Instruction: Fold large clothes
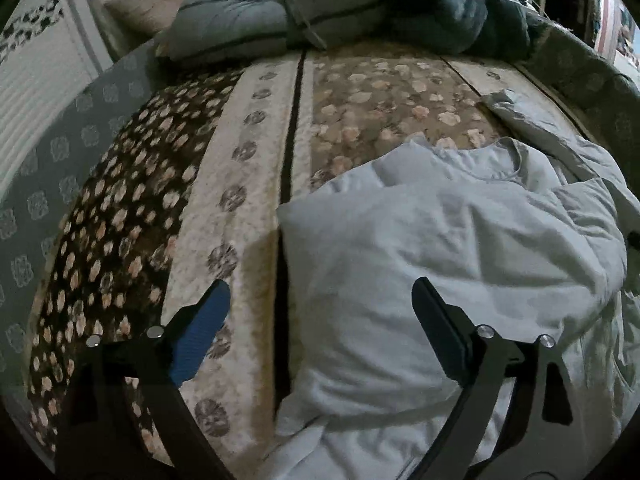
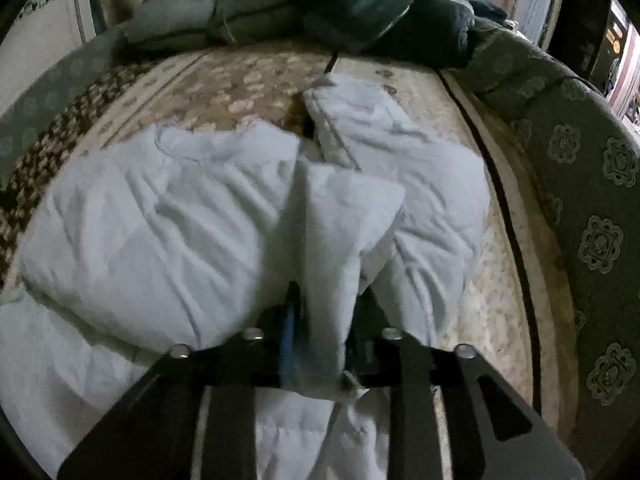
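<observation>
A pale blue padded jacket [image 1: 460, 232] lies rumpled on a patterned bedspread [image 1: 256, 160]. One sleeve [image 1: 532, 120] stretches away towards the far right. My left gripper [image 1: 320, 284] hovers open over the jacket's left edge. Its blue-padded finger [image 1: 200, 332] is above the bedspread and its other finger [image 1: 440, 320] is above the fabric, with nothing between them. In the right wrist view the jacket [image 2: 160, 220] fills the middle, its sleeve [image 2: 360, 120] pointing away. My right gripper [image 2: 328, 296] is shut on a raised fold of the jacket, which hides most of both fingers.
Folded grey and dark padded garments [image 1: 320, 8] are piled at the far end of the bed [image 2: 320, 4]. A green patterned border [image 2: 580, 200] runs along the bed's right side. A white ribbed panel [image 1: 32, 92] stands at the left.
</observation>
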The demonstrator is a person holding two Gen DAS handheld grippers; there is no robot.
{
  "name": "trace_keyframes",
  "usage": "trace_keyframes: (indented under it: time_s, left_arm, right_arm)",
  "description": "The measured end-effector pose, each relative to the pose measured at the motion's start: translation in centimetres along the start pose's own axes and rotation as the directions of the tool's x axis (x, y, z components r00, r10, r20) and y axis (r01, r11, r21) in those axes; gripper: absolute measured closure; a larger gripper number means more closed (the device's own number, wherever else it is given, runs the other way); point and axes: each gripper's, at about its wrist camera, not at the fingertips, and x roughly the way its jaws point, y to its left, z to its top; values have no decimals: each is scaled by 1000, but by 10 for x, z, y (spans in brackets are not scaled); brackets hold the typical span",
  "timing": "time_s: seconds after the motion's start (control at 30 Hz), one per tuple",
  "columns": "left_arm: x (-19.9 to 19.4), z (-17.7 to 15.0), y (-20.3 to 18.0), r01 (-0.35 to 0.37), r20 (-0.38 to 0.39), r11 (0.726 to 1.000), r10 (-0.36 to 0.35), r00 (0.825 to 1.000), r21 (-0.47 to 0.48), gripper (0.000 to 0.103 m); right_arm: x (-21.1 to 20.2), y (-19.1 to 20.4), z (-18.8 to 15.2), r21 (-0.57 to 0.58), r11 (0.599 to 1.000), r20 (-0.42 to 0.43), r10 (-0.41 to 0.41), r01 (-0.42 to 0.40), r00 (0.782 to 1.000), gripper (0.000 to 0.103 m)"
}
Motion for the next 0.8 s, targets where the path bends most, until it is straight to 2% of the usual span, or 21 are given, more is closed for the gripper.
trace_keyframes:
  time_s: [0.03, 0.07, 0.1, 0.17, 0.23, 0.3, 0.37, 0.43, 0.47, 0.53, 0.67, 0.8]
  left_arm:
    - [1, 3, -7, 2, 10, 1000, -2, 1000, 4, 17]
    - [1, 4, -11, 10, 12, 1000, -10, 1000, 3, 23]
    - [3, 6, -16, 22, 8, 1000, -22, 1000, 0, 28]
    - [9, 10, -26, 56, -17, 998, -57, 998, -10, 47]
    - [16, 13, -38, 86, -44, 996, -87, 995, -23, 55]
    - [25, 12, -50, 98, -71, 995, -100, 993, -24, 59]
    - [38, 8, -64, 96, -103, 995, -95, 990, 1, 70]
    - [51, 5, -74, 59, -122, 997, -53, 991, 47, 75]
    - [58, 4, -75, 45, -131, 997, -37, 991, 58, 79]
    - [74, 3, -71, 25, -154, 998, -16, 988, 55, 85]
    - [94, 4, -63, 7, -169, 1000, -3, 986, 24, 87]
    - [110, 2, -67, 5, -172, 999, 2, 985, 38, 87]
  right_arm:
    - [-10, -6, 1, 25, 1000, 28, 4, -4, 1000, 45]
    - [-21, -12, 3, 49, 999, 62, 0, -3, 998, 36]
    - [-28, -14, 6, 63, 998, 92, 1, -7, 996, 36]
    - [-42, -19, 12, 81, 996, 131, 14, -25, 991, 36]
    - [-41, -13, 22, 62, 996, 141, 57, -67, 988, 36]
    - [-26, 0, 28, 19, 998, 102, 60, -62, 993, 36]
    - [-6, 11, 27, 9, 998, 64, 56, -56, 996, 40]
    - [19, 21, 24, 7, 999, 24, 51, -51, 998, 50]
    - [34, 28, 22, -25, 1000, -5, 9, -9, 1000, 52]
    - [52, 37, 17, -54, 998, -34, -13, 11, 999, 53]
    - [73, 44, 17, -104, 994, -67, -35, 28, 997, 53]
    - [93, 36, 24, -84, 996, -104, 0, -8, 995, 52]
